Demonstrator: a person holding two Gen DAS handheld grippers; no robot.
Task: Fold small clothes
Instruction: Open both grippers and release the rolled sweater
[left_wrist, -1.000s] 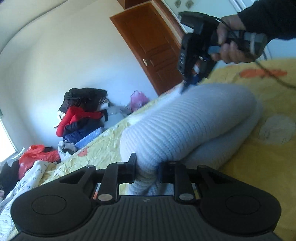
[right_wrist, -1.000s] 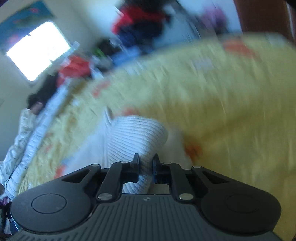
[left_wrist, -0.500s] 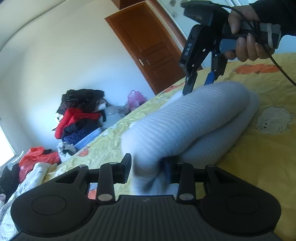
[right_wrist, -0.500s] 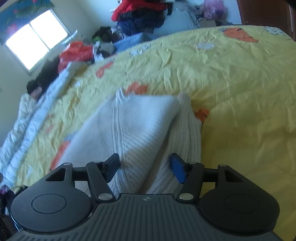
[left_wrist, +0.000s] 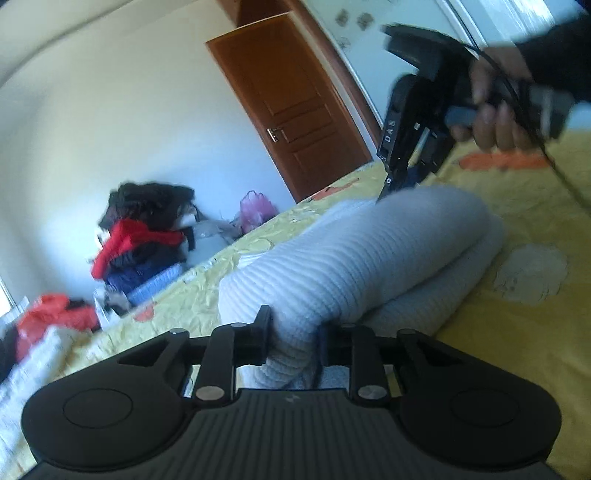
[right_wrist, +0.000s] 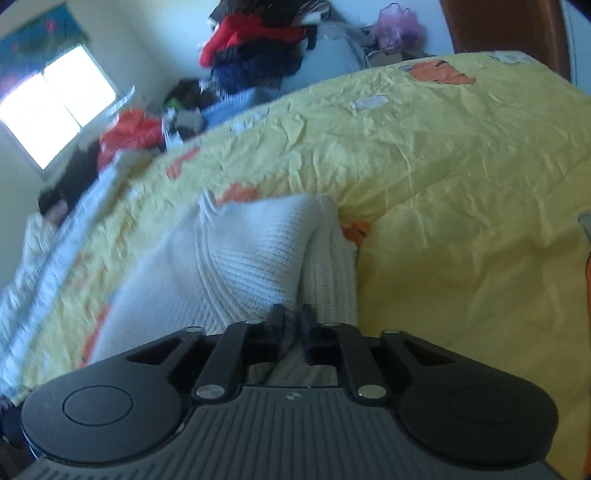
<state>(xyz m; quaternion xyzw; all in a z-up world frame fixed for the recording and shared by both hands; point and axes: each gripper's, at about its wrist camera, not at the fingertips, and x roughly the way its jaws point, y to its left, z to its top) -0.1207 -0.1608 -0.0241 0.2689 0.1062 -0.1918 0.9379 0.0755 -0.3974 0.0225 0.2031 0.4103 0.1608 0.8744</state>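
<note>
A white ribbed knit garment (left_wrist: 369, 258) lies folded over on the yellow bedspread (left_wrist: 517, 332). My left gripper (left_wrist: 293, 332) is shut on its near end, with a thick bunch of knit between the jaws. My right gripper (right_wrist: 291, 321) is shut on the garment's other end (right_wrist: 255, 251). It also shows in the left wrist view (left_wrist: 402, 181), held by a hand at the garment's far end. The garment's top layer bulges up between the two grippers.
The yellow bedspread (right_wrist: 461, 184) has orange and white prints. A pile of red and dark clothes (left_wrist: 144, 229) and a pink bag (left_wrist: 256, 210) sit beyond the bed. A brown door (left_wrist: 291, 107) stands behind. A window (right_wrist: 48, 110) is at the left.
My right gripper, open half a second ago, has shut on the garment's end. My left gripper stays shut on its end and has shifted slightly.
</note>
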